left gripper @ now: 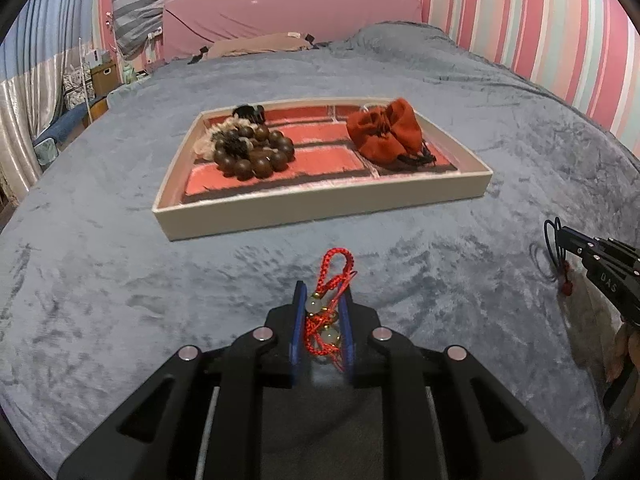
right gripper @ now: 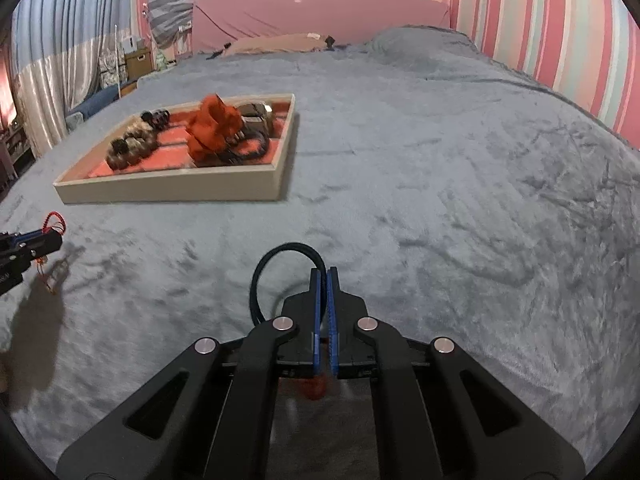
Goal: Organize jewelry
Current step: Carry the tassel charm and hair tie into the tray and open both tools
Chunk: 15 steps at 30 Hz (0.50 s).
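Note:
My left gripper (left gripper: 323, 294) is shut on a red cord bracelet with pale green beads (left gripper: 326, 308), held above the grey blanket in front of the jewelry tray (left gripper: 320, 208). My right gripper (right gripper: 325, 276) is shut on a black cord necklace (right gripper: 276, 264) with a red bead hanging below; it also shows at the right of the left wrist view (left gripper: 554, 240). The tray holds a brown wooden bead bracelet (left gripper: 256, 152), a black hair claw (left gripper: 250, 112) and an orange-red drawstring pouch (left gripper: 386, 132).
The tray (right gripper: 172, 190) lies on a bed covered by a grey plush blanket (right gripper: 440, 200). A pink headboard (left gripper: 288, 12) and a striped wall stand behind. Boxes and furniture stand beyond the bed's left edge.

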Tool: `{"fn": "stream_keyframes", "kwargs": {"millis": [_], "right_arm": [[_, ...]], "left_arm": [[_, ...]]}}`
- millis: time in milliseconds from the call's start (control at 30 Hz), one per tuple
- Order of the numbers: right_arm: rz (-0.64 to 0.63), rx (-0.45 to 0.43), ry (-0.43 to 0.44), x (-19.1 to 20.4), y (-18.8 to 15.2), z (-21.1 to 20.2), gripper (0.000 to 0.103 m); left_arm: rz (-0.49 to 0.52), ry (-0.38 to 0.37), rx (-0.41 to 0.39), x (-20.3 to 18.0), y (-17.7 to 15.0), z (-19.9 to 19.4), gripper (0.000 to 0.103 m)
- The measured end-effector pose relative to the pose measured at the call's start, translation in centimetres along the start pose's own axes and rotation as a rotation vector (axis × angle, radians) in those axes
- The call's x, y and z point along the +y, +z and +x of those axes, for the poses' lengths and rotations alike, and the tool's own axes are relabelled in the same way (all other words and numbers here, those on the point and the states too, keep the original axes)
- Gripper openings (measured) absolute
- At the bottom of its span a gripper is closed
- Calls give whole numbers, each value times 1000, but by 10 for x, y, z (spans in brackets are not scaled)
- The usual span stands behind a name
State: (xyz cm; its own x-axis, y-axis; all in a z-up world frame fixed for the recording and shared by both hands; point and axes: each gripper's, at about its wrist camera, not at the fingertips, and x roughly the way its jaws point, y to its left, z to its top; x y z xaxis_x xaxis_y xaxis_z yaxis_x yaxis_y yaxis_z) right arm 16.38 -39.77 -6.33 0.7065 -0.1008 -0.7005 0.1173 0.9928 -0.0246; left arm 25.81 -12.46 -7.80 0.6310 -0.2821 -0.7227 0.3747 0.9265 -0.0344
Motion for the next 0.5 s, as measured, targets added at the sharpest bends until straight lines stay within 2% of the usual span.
{"fn": "stream_keyframes", "kwargs": {"millis": [233,500], "right_arm": [[1,-51,27,22,34,-14,4],[13,-70,65,45,76,1,4]], "left_arm": [[-30,-7,-21,15,18,-13,16],[-49,16,-39,37,58,-1,16]]}}
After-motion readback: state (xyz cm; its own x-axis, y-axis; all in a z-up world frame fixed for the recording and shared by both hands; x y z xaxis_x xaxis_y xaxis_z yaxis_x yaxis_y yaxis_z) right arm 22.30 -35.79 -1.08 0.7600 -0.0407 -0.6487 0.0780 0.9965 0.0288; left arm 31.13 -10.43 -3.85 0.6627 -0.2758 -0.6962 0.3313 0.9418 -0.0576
